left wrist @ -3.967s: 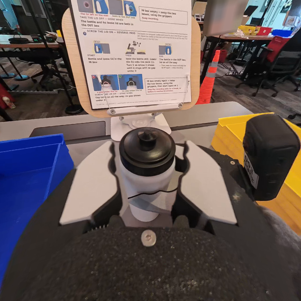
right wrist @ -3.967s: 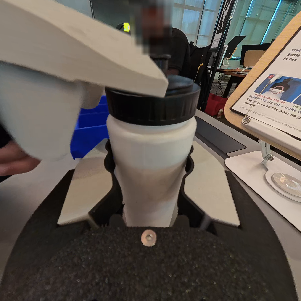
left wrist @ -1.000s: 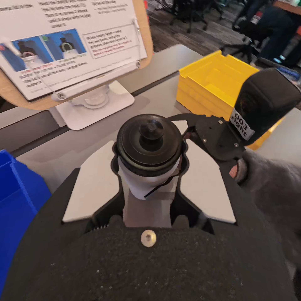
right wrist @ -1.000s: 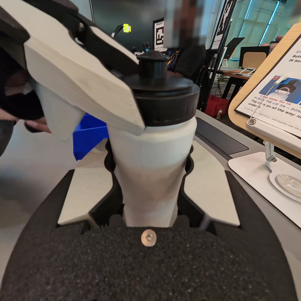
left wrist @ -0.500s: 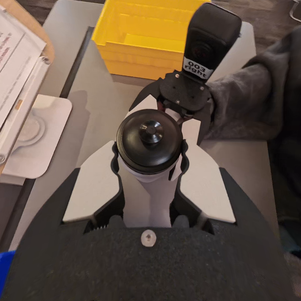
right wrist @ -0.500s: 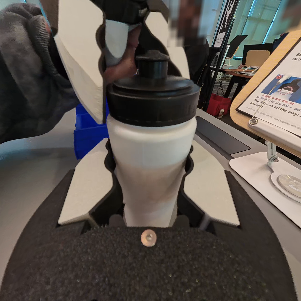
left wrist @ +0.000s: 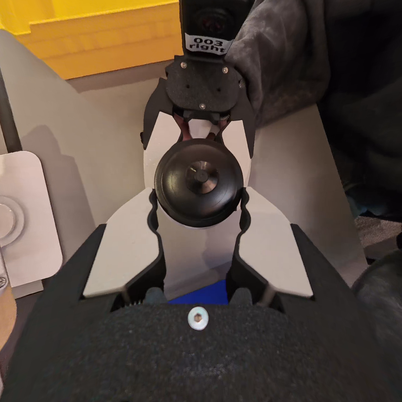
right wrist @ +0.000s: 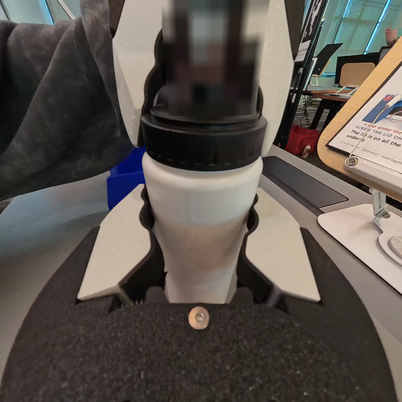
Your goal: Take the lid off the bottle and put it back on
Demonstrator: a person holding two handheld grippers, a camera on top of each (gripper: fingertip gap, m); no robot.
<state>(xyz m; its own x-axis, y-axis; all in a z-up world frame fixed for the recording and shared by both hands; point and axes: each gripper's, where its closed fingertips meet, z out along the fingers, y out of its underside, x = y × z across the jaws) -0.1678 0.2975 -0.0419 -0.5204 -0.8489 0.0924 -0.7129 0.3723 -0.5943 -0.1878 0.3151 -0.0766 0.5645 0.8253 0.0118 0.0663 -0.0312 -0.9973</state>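
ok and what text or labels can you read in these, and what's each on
I won't copy writing out; here is where it sits.
White sticker on the black camera: two short printed lines, sharp.
Sheet on the wooden board: red and black print, cut off at the edge.
Black-and-white sign at the back: cropped pattern.
Bottle and lid: none seen.

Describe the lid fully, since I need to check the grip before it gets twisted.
The lid is black, round, plastic-looking, with a ribbed side band and a central spout knob. It sits on the upright white bottle, no gap showing beneath. The left gripper comes down from above, its white fingers flanking the rim. The right gripper clamps the bottle body below.
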